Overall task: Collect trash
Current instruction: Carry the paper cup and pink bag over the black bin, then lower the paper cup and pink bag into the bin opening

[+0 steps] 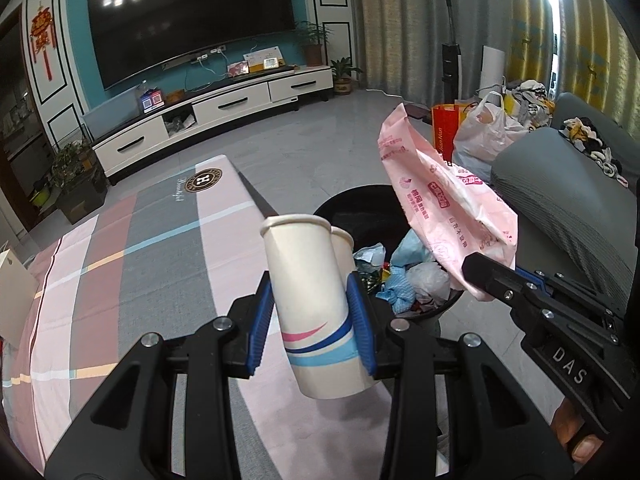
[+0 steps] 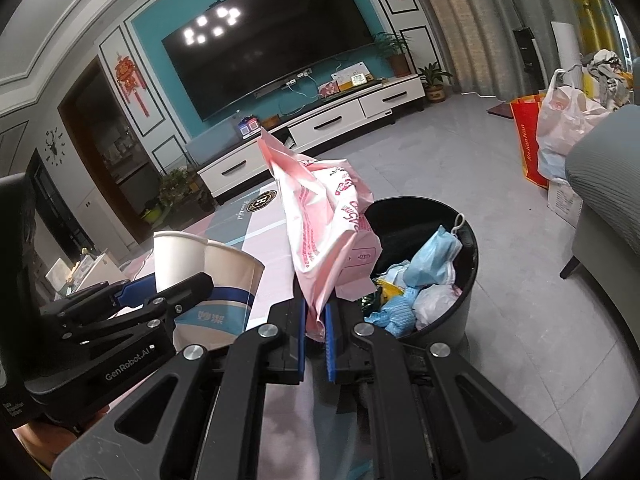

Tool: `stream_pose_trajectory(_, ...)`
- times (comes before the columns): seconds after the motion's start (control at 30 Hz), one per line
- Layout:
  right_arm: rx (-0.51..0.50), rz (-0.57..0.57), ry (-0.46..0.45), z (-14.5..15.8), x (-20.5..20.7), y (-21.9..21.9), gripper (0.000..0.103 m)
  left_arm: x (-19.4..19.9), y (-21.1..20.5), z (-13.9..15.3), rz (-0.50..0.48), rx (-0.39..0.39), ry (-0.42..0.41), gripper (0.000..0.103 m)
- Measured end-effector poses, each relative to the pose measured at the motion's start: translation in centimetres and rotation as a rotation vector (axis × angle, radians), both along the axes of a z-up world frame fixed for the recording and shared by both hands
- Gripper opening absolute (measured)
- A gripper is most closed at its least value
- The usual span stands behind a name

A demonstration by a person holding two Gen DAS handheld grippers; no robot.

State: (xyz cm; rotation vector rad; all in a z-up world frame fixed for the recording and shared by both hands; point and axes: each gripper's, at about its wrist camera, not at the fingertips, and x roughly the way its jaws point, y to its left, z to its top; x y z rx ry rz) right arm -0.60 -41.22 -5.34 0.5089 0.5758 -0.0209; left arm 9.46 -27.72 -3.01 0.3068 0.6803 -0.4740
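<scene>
Two paper cups (image 1: 316, 312) are clamped in the left gripper (image 1: 312, 316), short of the trash bin (image 1: 432, 316) ahead; a pink wrapper (image 2: 324, 240) is pinched by the right gripper (image 2: 316, 332). Released early, either may be dropped outside the rim.

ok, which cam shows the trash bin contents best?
Right wrist: the black trash bin shows its open top, with blue masks and wrappers visible. Left wrist sees it partly hidden behind the paper cups and pink bag.
</scene>
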Motion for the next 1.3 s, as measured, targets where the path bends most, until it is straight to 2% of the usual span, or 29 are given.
stream_pose_trajectory(0.33, 0.016, -0.028, 0.022, -0.8, 0.4, -1.4, 0.009, 0.8, -2.5, -0.9, -0.036, 0.015, 0.001, 0.038)
stream_pose_trajectory(1.3, 0.053, -0.048, 0.077, -3.1, 2.6, -3.4, 0.009, 4.0, -7.4, -4.4, -0.064, 0.088, 0.053, 0.039)
